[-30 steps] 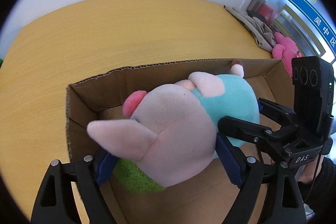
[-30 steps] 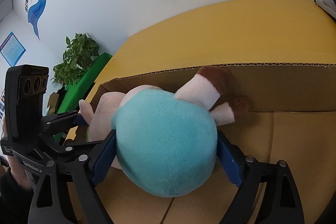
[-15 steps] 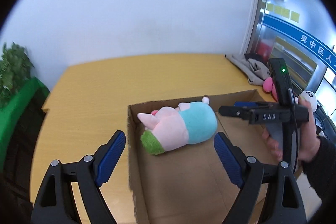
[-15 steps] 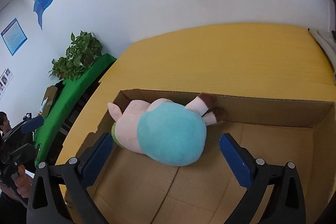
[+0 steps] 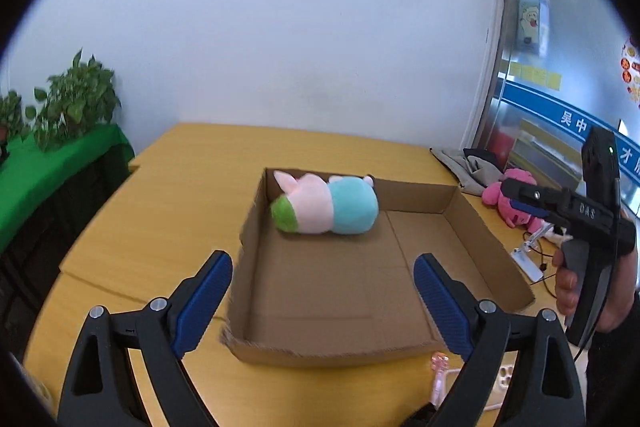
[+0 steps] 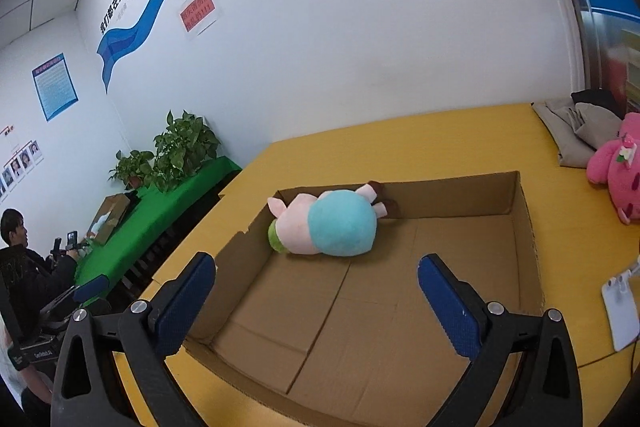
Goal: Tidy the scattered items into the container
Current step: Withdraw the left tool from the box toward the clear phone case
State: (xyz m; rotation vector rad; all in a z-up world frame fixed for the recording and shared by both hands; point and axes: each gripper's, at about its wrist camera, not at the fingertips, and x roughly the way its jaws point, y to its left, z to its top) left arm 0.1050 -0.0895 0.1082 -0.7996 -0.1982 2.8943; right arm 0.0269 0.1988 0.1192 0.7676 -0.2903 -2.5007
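Both pulled back from the pink-and-turquoise plush pig [image 5: 325,211], jaws just opening. Left hand-held gripper [image 5: 322,291]: jaws apart, empty. Pig lies on its side, far-left corner of shallow cardboard box [image 5: 476,223] on yellow desk [image 5: 160,227]. Right hand-held gripper [image 6: 316,295]: apart, empty.

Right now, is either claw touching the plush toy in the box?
Apart. Both wrist views show the left claw and right claw open, with bare cardboard box floor between their tips and the plush toy.
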